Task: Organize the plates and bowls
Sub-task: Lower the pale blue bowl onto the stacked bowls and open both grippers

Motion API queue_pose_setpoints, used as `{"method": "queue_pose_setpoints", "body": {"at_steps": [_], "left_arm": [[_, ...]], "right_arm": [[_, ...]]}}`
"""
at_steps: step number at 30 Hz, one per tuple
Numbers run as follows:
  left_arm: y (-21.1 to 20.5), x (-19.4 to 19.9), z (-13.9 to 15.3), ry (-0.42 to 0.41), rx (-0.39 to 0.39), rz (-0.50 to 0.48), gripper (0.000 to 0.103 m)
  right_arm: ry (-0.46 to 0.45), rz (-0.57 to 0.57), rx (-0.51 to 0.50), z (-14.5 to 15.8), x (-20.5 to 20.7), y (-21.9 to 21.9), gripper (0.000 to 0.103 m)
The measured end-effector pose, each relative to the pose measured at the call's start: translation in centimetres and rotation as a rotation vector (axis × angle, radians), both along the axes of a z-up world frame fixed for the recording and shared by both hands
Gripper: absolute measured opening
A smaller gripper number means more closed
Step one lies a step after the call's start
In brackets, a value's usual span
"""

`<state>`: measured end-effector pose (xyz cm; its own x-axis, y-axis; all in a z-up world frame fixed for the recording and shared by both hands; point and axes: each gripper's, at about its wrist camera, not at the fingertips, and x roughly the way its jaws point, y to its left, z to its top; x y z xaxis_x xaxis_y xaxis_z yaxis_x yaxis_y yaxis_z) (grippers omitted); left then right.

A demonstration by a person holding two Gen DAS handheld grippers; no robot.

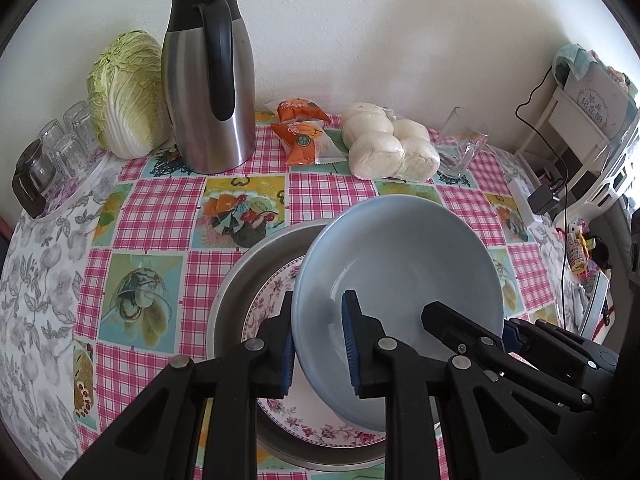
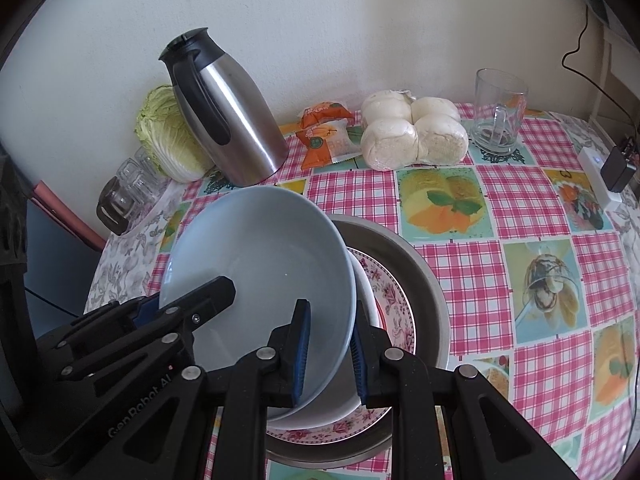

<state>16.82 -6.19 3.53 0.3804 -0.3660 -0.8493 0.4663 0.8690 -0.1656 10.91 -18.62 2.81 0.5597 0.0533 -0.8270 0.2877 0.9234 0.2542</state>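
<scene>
A pale blue bowl (image 1: 396, 248) (image 2: 260, 252) hangs tilted above a floral plate (image 1: 272, 300) (image 2: 394, 300) that lies in a metal basin (image 1: 240, 276) (image 2: 424, 272). My left gripper (image 1: 318, 344) is shut on the bowl's left rim. My right gripper (image 2: 330, 352) is shut on its right rim. In the left wrist view the right gripper (image 1: 464, 332) reaches in from the right; in the right wrist view the left gripper (image 2: 180, 304) reaches in from the left. A white dish under the bowl (image 2: 360, 396) shows only in the right wrist view.
On the checked tablecloth (image 1: 152, 208) at the back stand a steel thermos jug (image 1: 208, 80) (image 2: 228, 116), a cabbage (image 1: 124, 92), snack packets (image 1: 304, 132), bagged buns (image 1: 388, 148) (image 2: 412, 132) and a glass mug (image 1: 460, 140) (image 2: 498, 116). Upturned glasses (image 1: 56, 152) stand far left. A charger and cables (image 2: 608, 168) lie right.
</scene>
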Motion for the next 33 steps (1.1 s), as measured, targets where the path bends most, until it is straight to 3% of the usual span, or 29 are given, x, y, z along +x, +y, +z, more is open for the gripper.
{"method": "queue_pose_setpoints", "body": {"at_steps": [12, 29, 32, 33], "left_arm": [[0.0, 0.1, 0.0, -0.021, 0.039, 0.017, 0.023], [0.1, -0.2, 0.7, -0.048, 0.029, 0.036, 0.023], [-0.1, -0.1, 0.5, -0.046, 0.044, 0.032, 0.023], [-0.2, -0.1, 0.4, -0.044, 0.049, 0.03, 0.023]], "right_arm": [[-0.004, 0.005, 0.03, 0.1, -0.3, -0.5, 0.023], [-0.023, 0.005, 0.055, 0.9, -0.8, -0.9, 0.027], [-0.044, 0.005, 0.044, 1.3, -1.0, -0.8, 0.031], [-0.053, 0.002, 0.033, 1.4, -1.0, -0.7, 0.041]]}}
